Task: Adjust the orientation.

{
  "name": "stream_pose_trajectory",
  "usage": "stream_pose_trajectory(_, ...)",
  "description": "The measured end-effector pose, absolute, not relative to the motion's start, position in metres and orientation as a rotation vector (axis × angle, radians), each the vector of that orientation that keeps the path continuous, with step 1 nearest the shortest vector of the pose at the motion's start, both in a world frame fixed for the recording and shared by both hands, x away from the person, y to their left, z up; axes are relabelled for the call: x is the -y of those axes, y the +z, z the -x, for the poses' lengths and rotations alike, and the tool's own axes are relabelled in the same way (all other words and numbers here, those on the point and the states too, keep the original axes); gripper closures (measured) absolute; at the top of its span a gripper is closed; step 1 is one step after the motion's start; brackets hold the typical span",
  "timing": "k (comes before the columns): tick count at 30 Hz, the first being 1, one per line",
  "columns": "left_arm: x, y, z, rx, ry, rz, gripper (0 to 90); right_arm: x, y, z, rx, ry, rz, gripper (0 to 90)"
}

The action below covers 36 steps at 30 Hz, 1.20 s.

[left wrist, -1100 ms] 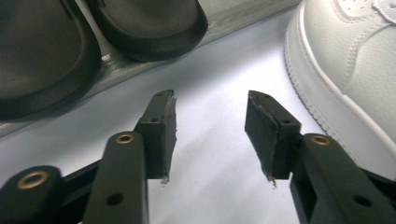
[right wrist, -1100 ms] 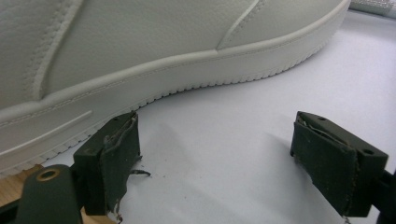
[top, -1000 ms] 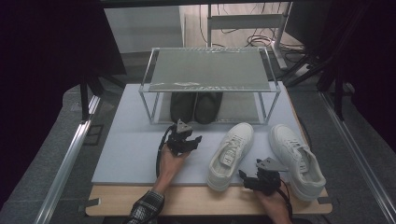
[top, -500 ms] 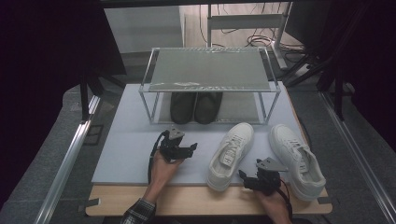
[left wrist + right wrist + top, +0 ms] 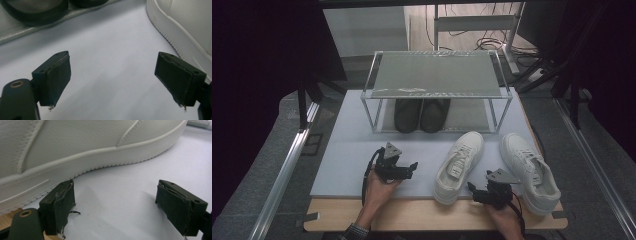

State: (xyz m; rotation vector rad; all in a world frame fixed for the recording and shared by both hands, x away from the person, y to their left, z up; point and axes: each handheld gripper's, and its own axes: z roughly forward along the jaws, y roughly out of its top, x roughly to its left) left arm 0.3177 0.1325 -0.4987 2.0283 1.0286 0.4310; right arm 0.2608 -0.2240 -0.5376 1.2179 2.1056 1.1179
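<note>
your left gripper [image 5: 413, 165] has drawn back from the shoe rack [image 5: 437, 90], where the dark pair [image 5: 421, 114] sits on the lower shelf, and now hovers over the pale mat [image 5: 347, 155], jaws spread wide and empty, facing the nearer white sneaker [image 5: 459, 165] just beside it. your right gripper [image 5: 473, 190], also wide and empty, waits at that shoe's heel side, between it and the second white sneaker [image 5: 528, 170]. the white pair looks next for shelving.
</note>
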Motion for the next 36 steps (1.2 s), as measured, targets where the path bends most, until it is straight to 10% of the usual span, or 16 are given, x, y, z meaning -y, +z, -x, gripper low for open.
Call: stream_pose_trajectory(36, -0.180, -0.540, -0.266, -1.101, 0.514, -1.995, 11.8, 0.225, -0.538, -0.261, -2.120, 1.120, -1.199, 15.1)
